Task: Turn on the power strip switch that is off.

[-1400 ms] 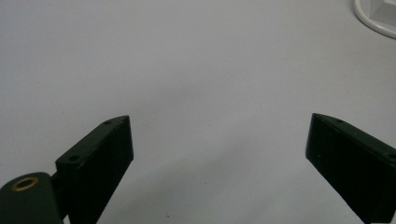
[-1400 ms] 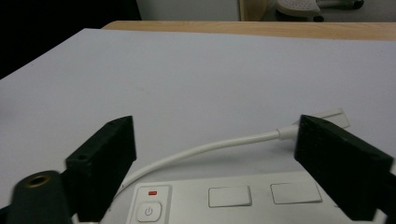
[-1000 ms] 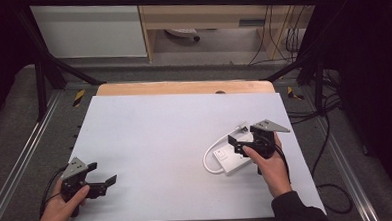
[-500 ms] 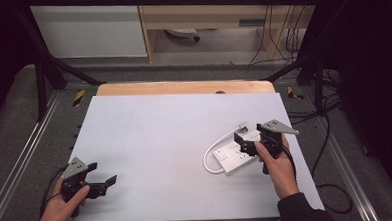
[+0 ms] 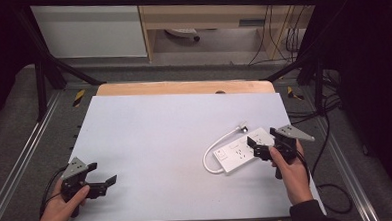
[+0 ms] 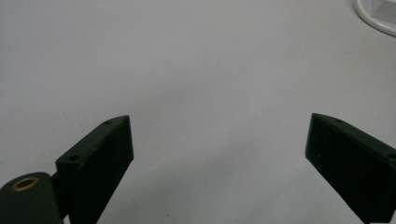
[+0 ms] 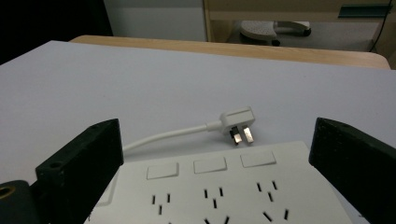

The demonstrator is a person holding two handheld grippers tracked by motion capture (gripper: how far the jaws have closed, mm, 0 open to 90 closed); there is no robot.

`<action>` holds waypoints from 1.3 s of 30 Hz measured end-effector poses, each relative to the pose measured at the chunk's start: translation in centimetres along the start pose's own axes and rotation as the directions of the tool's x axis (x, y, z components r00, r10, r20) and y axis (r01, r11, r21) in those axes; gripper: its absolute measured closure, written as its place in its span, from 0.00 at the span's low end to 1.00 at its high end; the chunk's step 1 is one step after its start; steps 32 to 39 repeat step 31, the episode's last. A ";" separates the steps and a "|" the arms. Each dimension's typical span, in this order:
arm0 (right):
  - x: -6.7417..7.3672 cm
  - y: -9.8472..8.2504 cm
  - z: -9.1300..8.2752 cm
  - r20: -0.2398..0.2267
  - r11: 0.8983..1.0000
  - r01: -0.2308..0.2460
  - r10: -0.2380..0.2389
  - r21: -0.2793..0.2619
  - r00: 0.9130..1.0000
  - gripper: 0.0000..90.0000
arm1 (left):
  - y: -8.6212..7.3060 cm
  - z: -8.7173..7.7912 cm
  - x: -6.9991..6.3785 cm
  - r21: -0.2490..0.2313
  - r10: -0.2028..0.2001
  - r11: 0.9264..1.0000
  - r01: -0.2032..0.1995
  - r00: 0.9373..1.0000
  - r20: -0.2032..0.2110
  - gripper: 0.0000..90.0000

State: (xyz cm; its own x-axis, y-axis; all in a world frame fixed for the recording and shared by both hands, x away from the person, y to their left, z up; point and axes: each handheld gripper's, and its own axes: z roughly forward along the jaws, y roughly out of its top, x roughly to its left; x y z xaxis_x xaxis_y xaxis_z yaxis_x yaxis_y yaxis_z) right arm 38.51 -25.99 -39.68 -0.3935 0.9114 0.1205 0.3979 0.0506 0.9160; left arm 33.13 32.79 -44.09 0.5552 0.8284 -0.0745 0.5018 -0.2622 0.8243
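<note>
table [image 5: 160,142], pale grey on top with a wooden strip along its far edge, carries a white power strip [image 5: 240,149] on its right half. the strip lies at a slant, its sockets up, three rows of slots and three blank switch plates showing in the right gripper view [image 7: 210,186]. its cord [image 5: 213,149] leaves the near left end, loops round and runs toward the far side, ending in a plug [image 5: 243,127] that lies on the table just beyond the strip. in the right gripper view the plug [image 7: 239,122] rests on its side with its metal pins toward the strip.

the right gripper [image 5: 258,149] is held in a hand [image 5: 289,169] at the right edge of the table, low over the strip's near right end. its jaws are spread wide, one to each side of the strip, and grip nothing; whether they touch the strip i cannot tell.

the left gripper [image 5: 108,183] sits in the other hand [image 5: 63,206] at the near left corner, well apart from the strip. its jaws are also wide apart with bare table between them [image 6: 219,154], holding nothing. a bit of the cord shows at the top right of the left gripper view [image 6: 373,16].
</note>
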 end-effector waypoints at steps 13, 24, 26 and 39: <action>-2.7 -3.7 -2.4 0.050 0.999 -0.014 0.012 0.042 0.999 0.05 | 0.0 0.0 0.0 -0.001 -0.001 1.000 0.001 1.000 -0.001 0.09; -3.2 -6.2 -3.0 0.046 0.996 0.037 -0.041 0.085 0.998 0.05 | 0.0 -0.1 0.0 -0.004 -0.002 1.000 0.002 1.000 -0.001 0.09; -3.1 -6.6 -2.9 0.033 0.994 0.048 -0.051 0.095 0.998 0.05 | 0.0 -0.1 0.0 -0.005 -0.002 1.000 0.002 1.000 -0.001 0.09; -2.6 -7.2 -2.4 -0.008 0.985 0.079 -0.079 0.151 0.997 0.05 | 0.0 -0.1 0.0 -0.005 -0.001 1.000 0.001 1.000 -0.001 0.09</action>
